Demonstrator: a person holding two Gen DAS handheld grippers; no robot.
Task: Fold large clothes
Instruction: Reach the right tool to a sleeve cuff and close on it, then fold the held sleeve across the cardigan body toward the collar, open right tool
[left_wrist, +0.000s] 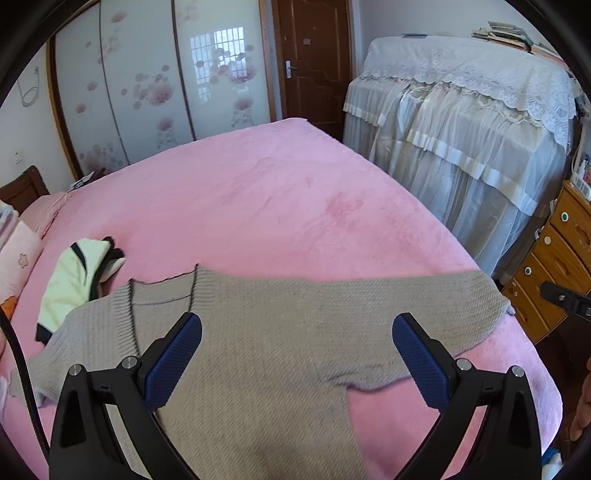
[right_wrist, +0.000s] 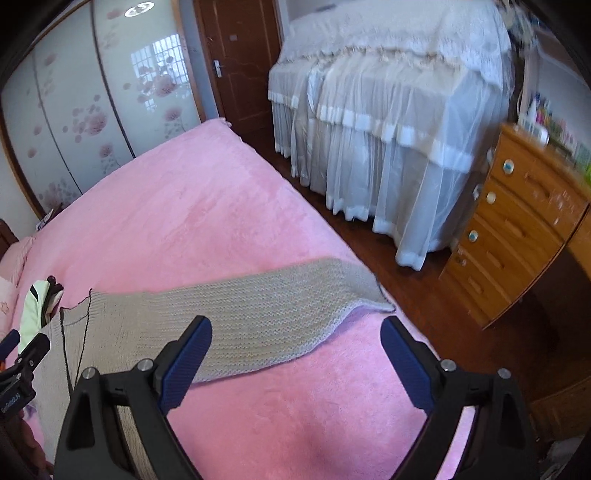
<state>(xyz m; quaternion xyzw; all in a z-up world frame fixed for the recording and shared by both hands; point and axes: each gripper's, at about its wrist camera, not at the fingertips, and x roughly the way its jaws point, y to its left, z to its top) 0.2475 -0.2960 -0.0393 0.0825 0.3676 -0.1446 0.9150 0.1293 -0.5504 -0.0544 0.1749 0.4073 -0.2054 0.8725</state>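
Observation:
A grey knitted sweater (left_wrist: 258, 332) lies spread flat on the pink bed (left_wrist: 258, 192), with one sleeve stretched right to the bed's edge. My left gripper (left_wrist: 297, 325) is open and empty, hovering above the sweater's chest. In the right wrist view the same sweater's sleeve (right_wrist: 258, 314) runs across the bed (right_wrist: 184, 221), its cuff at the edge. My right gripper (right_wrist: 295, 332) is open and empty above the sleeve and the pink cover. The left gripper's tip shows at the right view's left edge (right_wrist: 22, 354).
A white and black garment (left_wrist: 77, 280) lies bunched at the sweater's left. A lace-draped piece of furniture (left_wrist: 461, 122) stands past the bed. A wooden drawer chest (right_wrist: 517, 221) stands to the right across bare wood floor. Wardrobe doors and a brown door are at the back.

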